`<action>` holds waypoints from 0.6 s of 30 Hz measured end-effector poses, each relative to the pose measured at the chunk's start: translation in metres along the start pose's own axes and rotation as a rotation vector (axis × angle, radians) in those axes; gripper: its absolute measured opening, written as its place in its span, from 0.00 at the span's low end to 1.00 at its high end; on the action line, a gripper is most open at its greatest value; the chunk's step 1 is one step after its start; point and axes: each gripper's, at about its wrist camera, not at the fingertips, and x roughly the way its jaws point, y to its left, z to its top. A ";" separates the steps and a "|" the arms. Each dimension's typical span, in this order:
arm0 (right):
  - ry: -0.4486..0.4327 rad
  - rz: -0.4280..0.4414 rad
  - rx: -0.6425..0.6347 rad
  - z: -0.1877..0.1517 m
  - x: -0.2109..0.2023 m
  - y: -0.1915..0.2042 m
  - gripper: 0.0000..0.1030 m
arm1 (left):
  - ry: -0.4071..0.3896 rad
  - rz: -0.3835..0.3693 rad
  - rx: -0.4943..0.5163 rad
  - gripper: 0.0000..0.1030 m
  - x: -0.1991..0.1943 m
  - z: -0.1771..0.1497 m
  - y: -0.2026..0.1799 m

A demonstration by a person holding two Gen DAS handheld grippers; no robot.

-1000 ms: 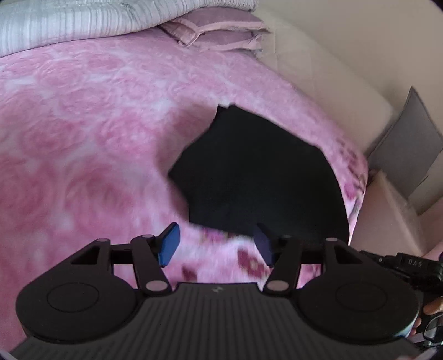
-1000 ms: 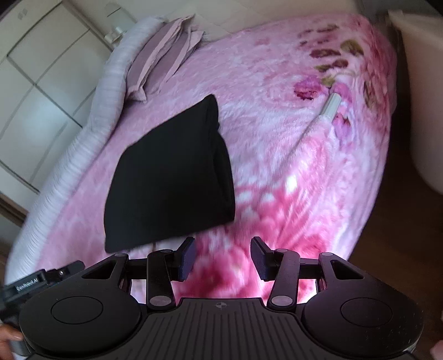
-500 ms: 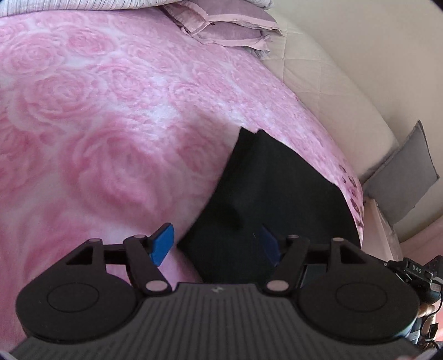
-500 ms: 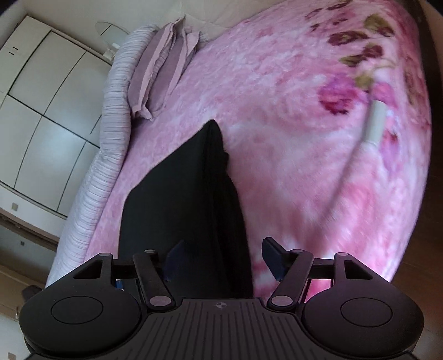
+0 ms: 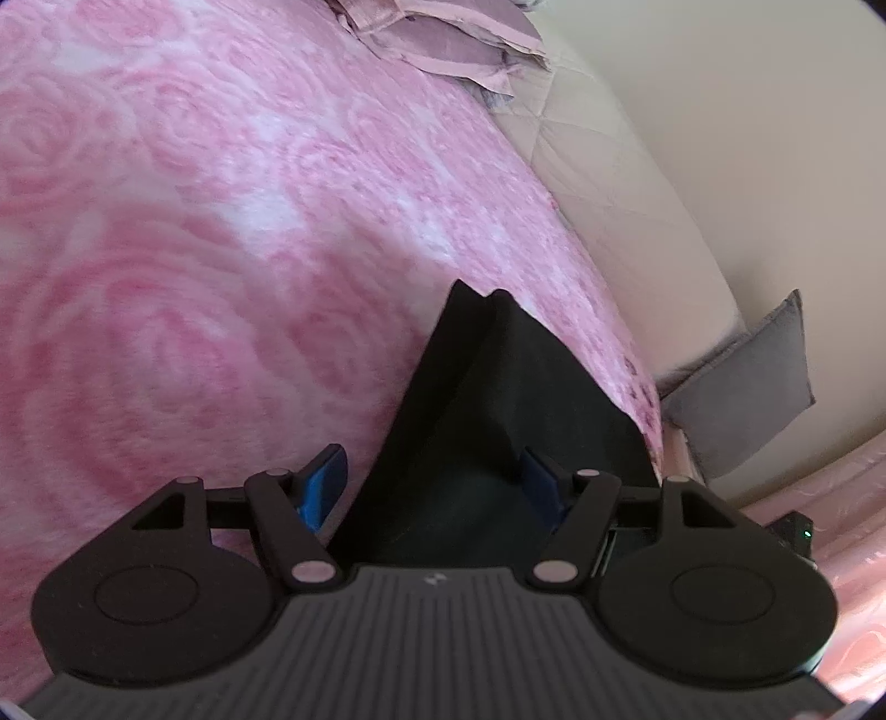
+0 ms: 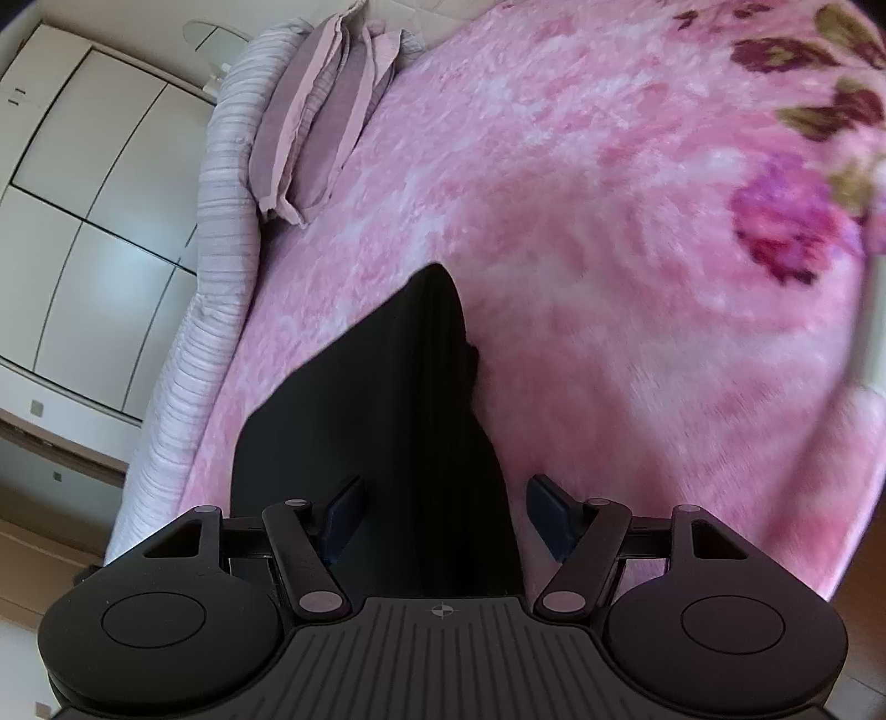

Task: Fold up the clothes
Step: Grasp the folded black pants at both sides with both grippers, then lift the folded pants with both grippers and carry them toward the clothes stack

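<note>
A folded black garment (image 5: 498,399) lies on the pink rose-patterned blanket (image 5: 194,249) of a bed. In the left wrist view my left gripper (image 5: 429,471) stands open low over the garment's near left corner. Its left blue pad is over the blanket and its right pad is over the cloth, and neither presses on it. In the right wrist view the same black garment (image 6: 376,415) runs away from my right gripper (image 6: 447,498). That gripper is open and straddles the garment's near right edge, and its pads stand apart from the cloth.
Mauve pillows (image 5: 454,44) and a striped quilt (image 6: 221,183) lie at the head of the bed. A grey cushion (image 5: 742,387) leans by the wall past the bed's edge. White wardrobe doors (image 6: 83,221) stand on the left. The blanket (image 6: 637,277) drops off to the floor at the right.
Both grippers have moved forward and down over the garment's near edge, which now lies between their jaws. The right gripper's jaws have widened.
</note>
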 end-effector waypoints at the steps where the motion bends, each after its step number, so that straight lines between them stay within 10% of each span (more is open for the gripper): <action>1: 0.002 0.008 0.002 0.003 0.002 -0.001 0.66 | 0.002 -0.011 -0.005 0.62 0.002 0.000 0.000; 11: 0.065 0.133 -0.036 0.016 0.042 0.000 0.65 | 0.083 -0.105 0.019 0.56 0.040 0.006 -0.013; 18: 0.145 0.217 -0.090 0.020 0.069 -0.002 0.33 | 0.128 -0.131 0.073 0.34 0.062 0.001 -0.024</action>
